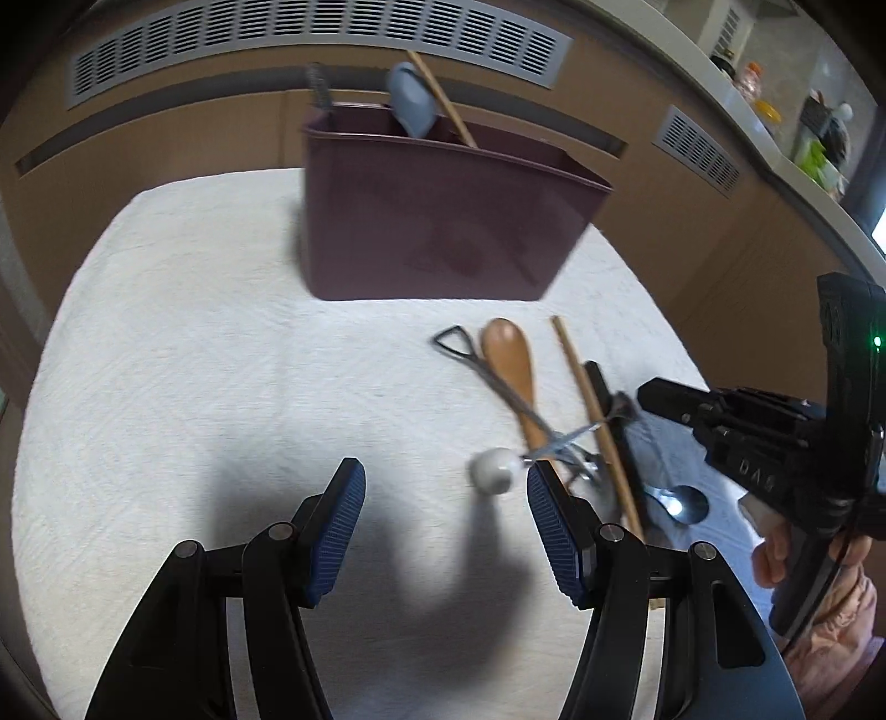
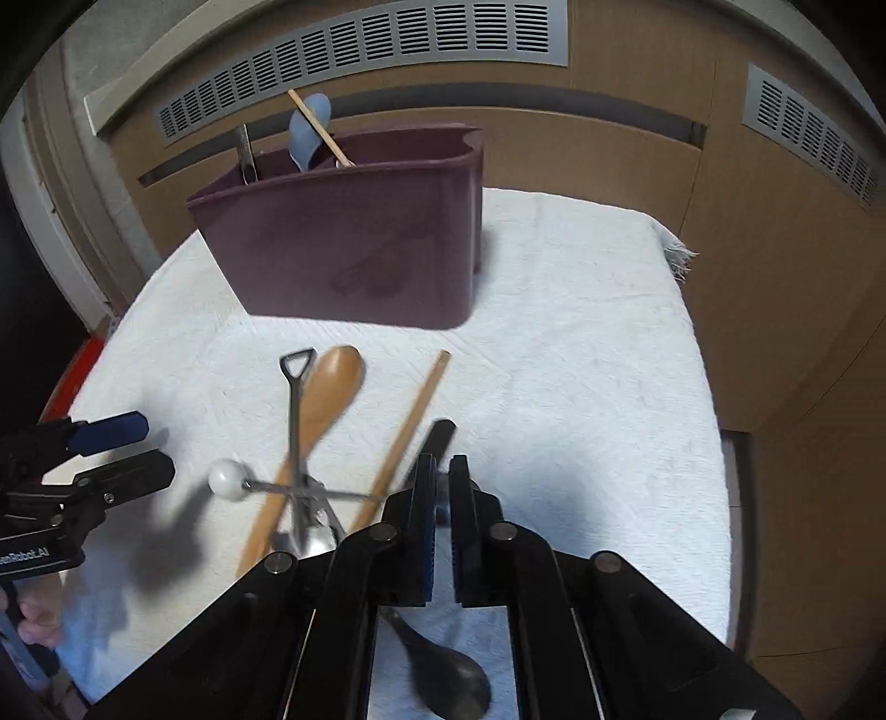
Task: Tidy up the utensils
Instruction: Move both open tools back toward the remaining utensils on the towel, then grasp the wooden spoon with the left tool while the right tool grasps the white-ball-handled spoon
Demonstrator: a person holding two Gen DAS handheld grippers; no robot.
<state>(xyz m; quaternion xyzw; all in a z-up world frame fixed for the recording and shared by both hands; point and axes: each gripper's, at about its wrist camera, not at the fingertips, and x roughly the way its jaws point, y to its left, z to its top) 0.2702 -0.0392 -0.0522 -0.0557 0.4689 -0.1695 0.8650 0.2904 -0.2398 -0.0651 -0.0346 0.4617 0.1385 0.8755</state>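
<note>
My right gripper (image 2: 442, 464) is shut on the black handle of a metal spoon (image 2: 449, 684), whose bowl lies under the fingers; in the left wrist view the right gripper (image 1: 645, 394) comes in from the right onto that spoon (image 1: 682, 504). My left gripper (image 1: 443, 466) stands open over bare cloth, holding nothing. A white ball-ended metal utensil (image 1: 492, 471) lies just ahead of its right finger. That utensil crosses a wooden spoon (image 1: 506, 354), a shovel-handled metal utensil (image 1: 455, 346) and a wooden stick (image 1: 587, 399). A maroon utensil holder (image 1: 443, 221) stands behind the pile.
The holder (image 2: 354, 255) contains a blue spoon (image 2: 310, 133), a wooden stick and a metal handle. A white towel (image 2: 581, 332) covers the table. Wood panels with vent grilles (image 2: 387, 39) rise behind it. A person's hand (image 1: 775, 554) grips the right tool.
</note>
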